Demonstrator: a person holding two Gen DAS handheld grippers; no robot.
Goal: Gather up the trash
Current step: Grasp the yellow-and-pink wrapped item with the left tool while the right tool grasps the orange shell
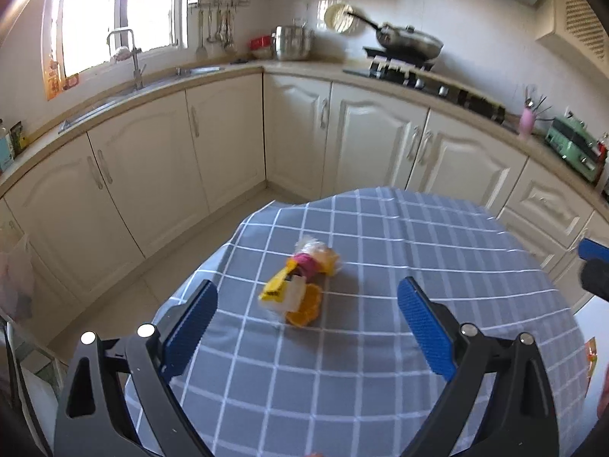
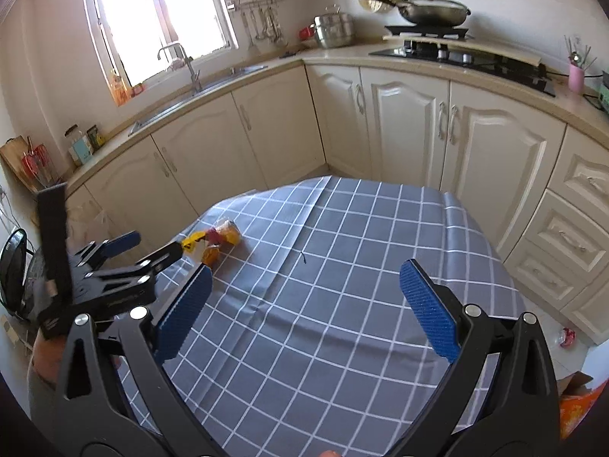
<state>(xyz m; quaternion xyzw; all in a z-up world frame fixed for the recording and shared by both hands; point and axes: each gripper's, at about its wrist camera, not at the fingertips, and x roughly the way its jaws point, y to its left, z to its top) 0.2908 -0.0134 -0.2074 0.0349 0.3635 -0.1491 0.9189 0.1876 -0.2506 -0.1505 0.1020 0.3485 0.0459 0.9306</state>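
A small heap of crumpled trash (image 1: 300, 285) — yellow, magenta and orange wrappers with some clear plastic — lies on the round table under a grey-blue cloth with white grid lines (image 1: 380, 342). All places here are given from that heap.

The left gripper (image 1: 307, 310), black-framed with blue ribbed pads, hangs just short of the heap with its jaws spread wide and holding nothing; the heap sits in line with the gap between its fingers (image 1: 192, 323), not touching either pad. In the right wrist view the left gripper (image 2: 152, 245) comes in from the heap's left, one finger tip right beside the yellow wrapper.

The right gripper (image 2: 306, 306) is well apart from the heap, to its right over bare cloth, jaws also wide open and empty.

The heap lies near the table's left edge, where the cloth drops toward the pale tiled floor (image 1: 125, 297). To the heap's right the cloth is bare across to the far rim. Beyond the heap, a strip of floor separates the table from the cream cabinet doors (image 1: 228, 137).
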